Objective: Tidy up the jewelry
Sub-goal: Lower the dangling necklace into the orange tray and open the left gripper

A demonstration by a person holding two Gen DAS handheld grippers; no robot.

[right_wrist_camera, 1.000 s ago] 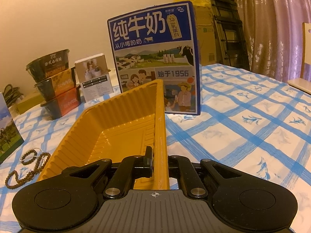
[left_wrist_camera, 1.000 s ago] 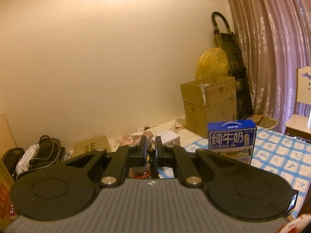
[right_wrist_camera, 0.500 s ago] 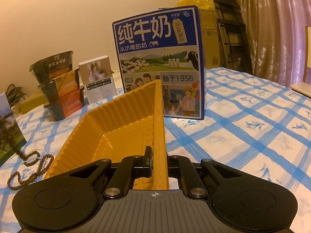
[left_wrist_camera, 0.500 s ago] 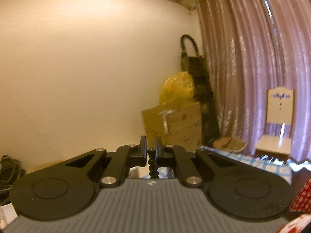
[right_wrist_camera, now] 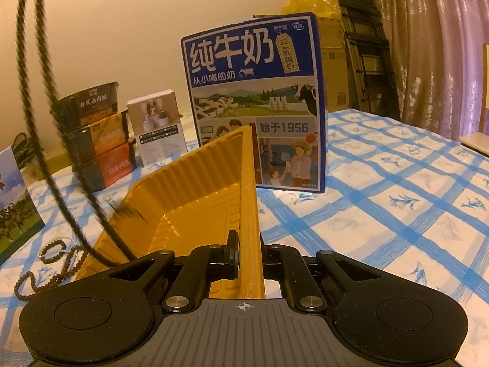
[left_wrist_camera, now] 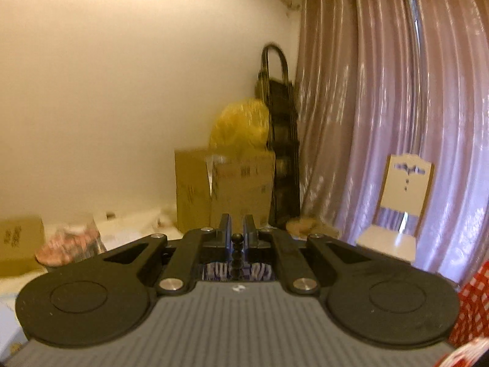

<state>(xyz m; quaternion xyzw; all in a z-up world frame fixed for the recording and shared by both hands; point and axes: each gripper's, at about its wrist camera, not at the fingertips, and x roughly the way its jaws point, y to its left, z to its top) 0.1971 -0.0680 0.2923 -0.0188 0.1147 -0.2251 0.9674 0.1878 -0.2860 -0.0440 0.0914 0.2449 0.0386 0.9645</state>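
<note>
My left gripper point(left_wrist_camera: 237, 229) is shut on a dark bead necklace point(left_wrist_camera: 236, 246), held high and facing the wall. In the right wrist view that necklace point(right_wrist_camera: 45, 128) hangs as a long double strand, its lower end reaching into the yellow ribbed tray point(right_wrist_camera: 195, 202). My right gripper point(right_wrist_camera: 248, 244) is shut on the tray's near right rim. More brown bead strands point(right_wrist_camera: 52, 266) lie on the blue-checked tablecloth point(right_wrist_camera: 397, 198) left of the tray.
A blue milk carton box point(right_wrist_camera: 256, 101) stands behind the tray. Stacked noodle bowls point(right_wrist_camera: 97, 134) and a small white box point(right_wrist_camera: 160, 128) stand at back left. A picture card point(right_wrist_camera: 15, 202) is at far left. Cardboard boxes point(left_wrist_camera: 226, 189), a chair point(left_wrist_camera: 403, 202) and curtains lie beyond.
My left gripper has risen and turned right, lifting the necklace off the table; its strand now hangs over the tray. The right gripper holds the tray still.
</note>
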